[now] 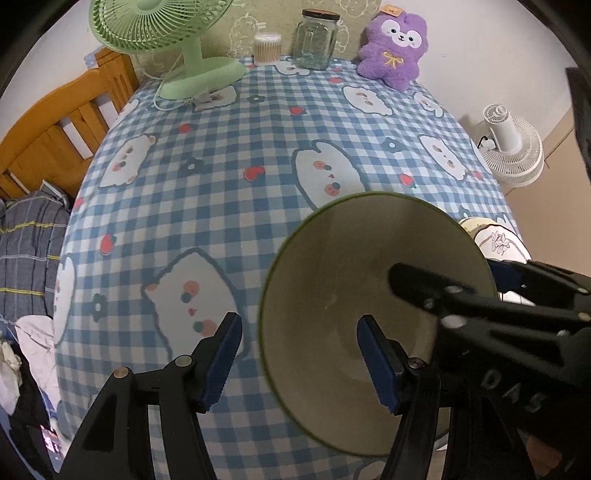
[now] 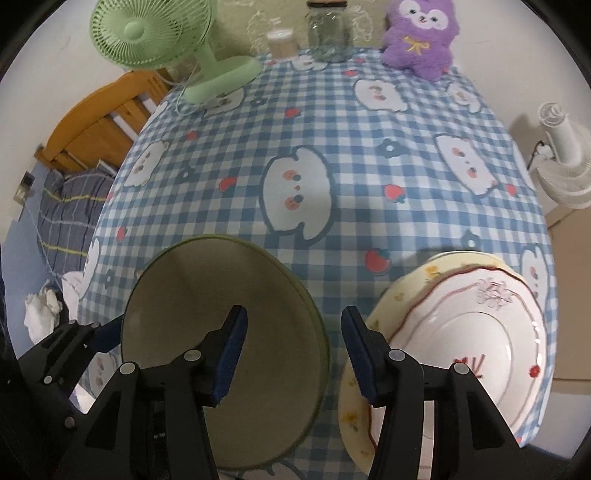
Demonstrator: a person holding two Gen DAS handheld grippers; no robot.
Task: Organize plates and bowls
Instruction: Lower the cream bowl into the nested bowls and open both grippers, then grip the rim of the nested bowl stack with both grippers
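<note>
A table covered with a blue-and-white checked cloth printed with white bears and red strawberries (image 2: 332,122) fills both views.

Left gripper (image 1: 299,360): black frame, blue pads, jaws parted to a medium width. Its fingers straddle the near-left rim of a wide cream bowl with a thin green edge (image 1: 354,266), which fills the lower right of the left wrist view. One blue pad (image 1: 376,363) lies over the bowl's inside, the other over the cloth outside the rim. Neither pad presses on the rim; nothing is gripped.

Right gripper (image 2: 291,356): same build, jaws parted to a medium width, empty. It hangs over the strip of cloth between the cream bowl, lower left of the right wrist view, and a stack of plates at lower right. Its left finger overlaps the bowl's inside in the picture; contact cannot be judged.

The stack consists of a white scalloped plate with a dark red rim line and pink flower print (image 2: 476,332) resting on a pale yellow plate with small flowers (image 2: 406,288). Bowl and stack stand near each other, apart.

Along the top edge: a light green desk fan (image 2: 159,33), a small tub of cotton swabs (image 1: 266,47), a clear glass jar with a dark lid (image 1: 316,38), a purple plush toy (image 1: 397,46). A white fan (image 1: 513,147) stands beyond the table at right.
</note>
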